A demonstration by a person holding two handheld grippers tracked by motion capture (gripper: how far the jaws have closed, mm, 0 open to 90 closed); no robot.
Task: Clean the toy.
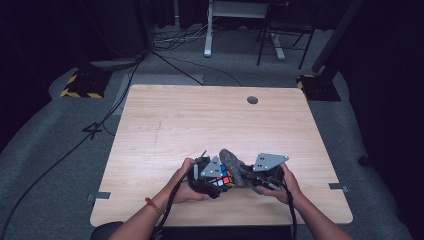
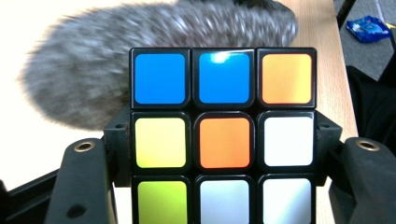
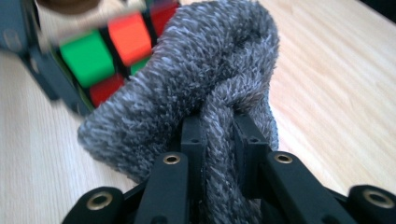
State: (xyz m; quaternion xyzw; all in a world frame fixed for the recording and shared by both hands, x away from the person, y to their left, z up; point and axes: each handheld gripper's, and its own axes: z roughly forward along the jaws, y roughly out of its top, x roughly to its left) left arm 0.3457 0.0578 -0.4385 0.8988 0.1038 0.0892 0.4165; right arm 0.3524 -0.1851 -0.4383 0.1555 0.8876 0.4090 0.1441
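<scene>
While I watched from the high view, both of the person's hands sat close together over the near middle of the wooden table [image 1: 165, 125], each holding a gripper. My left gripper [image 1: 212, 176] held a puzzle cube [image 1: 222, 180], and the left gripper view made the grasp plain: the two black jaws stood on either side of the cube [image 2: 223, 140], pressed against its left and right flanks around the middle row of stickers. The face turned to that camera read blue, blue, orange across the top, yellow, orange, white across the middle, and green, white, white along the bottom. My right gripper [image 1: 265, 176] was pinching a grey fuzzy cloth [image 1: 234, 167], and in the right gripper view the jaws were drawn in tight on a bunched fold of that cloth [image 3: 205, 98], with the rest of it bulging out past the tips. The cloth lay against the cube, draped over one side of it; in the right gripper view the cube [image 3: 105, 51] showed green, orange and red stickers just behind the fabric, blurred. From the left gripper view the cloth [image 2: 93, 74] loomed as a blurred grey mass right behind the cube's top edge. I could not tell whether the cube touched the tabletop or was held just above it.
</scene>
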